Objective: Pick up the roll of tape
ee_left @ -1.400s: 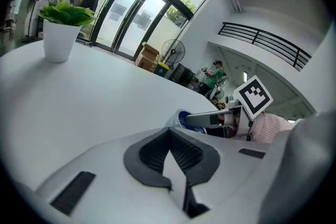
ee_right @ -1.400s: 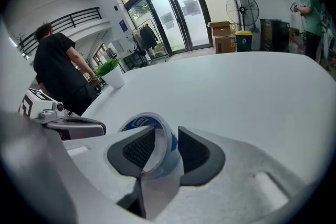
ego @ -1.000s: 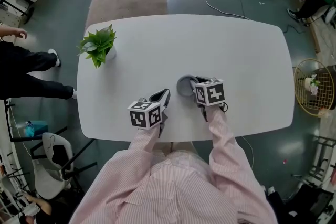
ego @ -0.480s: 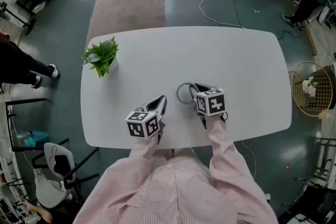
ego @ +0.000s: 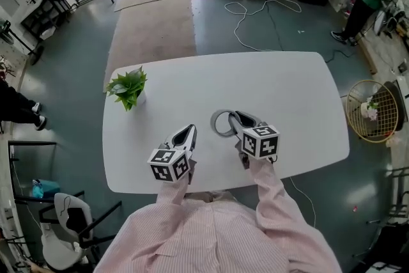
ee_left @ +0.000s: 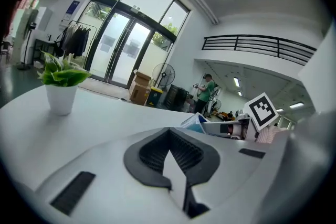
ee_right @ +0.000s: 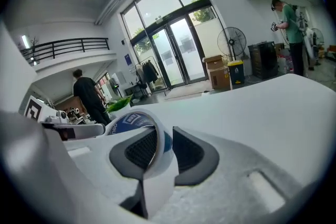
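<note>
Centre of head view, lower half: right gripper (ego: 232,119) holds the roll of tape (ego: 218,124) over the near part of the white table (ego: 275,83). In the right gripper view the jaws clamp the roll's wall, one dark pad inside the ring and the other outside. The roll is white with a blue printed inner face.

Left gripper (ego: 187,132) sits just left of the roll, apart from it. Its jaws are drawn together, tips meeting, with nothing between them.

Potted plant (ego: 130,87) stands at the table's left end, well apart from both grippers.
</note>
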Motion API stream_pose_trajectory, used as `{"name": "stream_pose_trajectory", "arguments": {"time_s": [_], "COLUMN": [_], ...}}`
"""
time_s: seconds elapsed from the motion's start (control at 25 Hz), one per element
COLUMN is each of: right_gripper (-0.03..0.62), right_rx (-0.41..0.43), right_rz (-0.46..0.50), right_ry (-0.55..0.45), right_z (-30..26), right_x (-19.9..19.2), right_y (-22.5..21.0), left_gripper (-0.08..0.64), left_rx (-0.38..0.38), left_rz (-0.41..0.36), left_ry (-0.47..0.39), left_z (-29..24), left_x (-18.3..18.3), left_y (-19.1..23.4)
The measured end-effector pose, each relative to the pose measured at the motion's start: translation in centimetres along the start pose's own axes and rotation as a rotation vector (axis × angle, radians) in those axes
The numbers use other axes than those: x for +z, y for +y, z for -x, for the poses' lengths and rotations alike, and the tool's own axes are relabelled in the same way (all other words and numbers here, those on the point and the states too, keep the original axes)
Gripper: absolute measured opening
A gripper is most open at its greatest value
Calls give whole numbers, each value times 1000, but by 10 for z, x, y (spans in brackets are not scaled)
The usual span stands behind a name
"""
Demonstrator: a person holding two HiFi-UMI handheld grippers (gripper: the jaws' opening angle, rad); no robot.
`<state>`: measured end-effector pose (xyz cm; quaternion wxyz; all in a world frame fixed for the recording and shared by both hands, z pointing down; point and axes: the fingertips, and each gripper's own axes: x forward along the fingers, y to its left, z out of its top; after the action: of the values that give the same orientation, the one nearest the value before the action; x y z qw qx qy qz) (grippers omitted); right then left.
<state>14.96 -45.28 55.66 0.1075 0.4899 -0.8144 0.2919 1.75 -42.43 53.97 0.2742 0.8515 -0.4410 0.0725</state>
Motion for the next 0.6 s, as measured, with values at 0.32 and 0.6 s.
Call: {"name": "stream_pose_trajectory", "arguments": {"time_s": [0.32, 0.6], "right_gripper": [91, 91], "right_rx": [42, 62], "right_rz": [-3, 2], "right_ry": [-183, -309], "right_z": [34, 63], "right_x": [34, 60], "right_y": [22, 38], "left_gripper": [0, 0], "left_rx": [-31, -50], "left_rz": [-79, -129], "left_ry": [-122, -194], "left_z": [21, 40], "left_x": [44, 71], "left_y": [-19, -35]}}
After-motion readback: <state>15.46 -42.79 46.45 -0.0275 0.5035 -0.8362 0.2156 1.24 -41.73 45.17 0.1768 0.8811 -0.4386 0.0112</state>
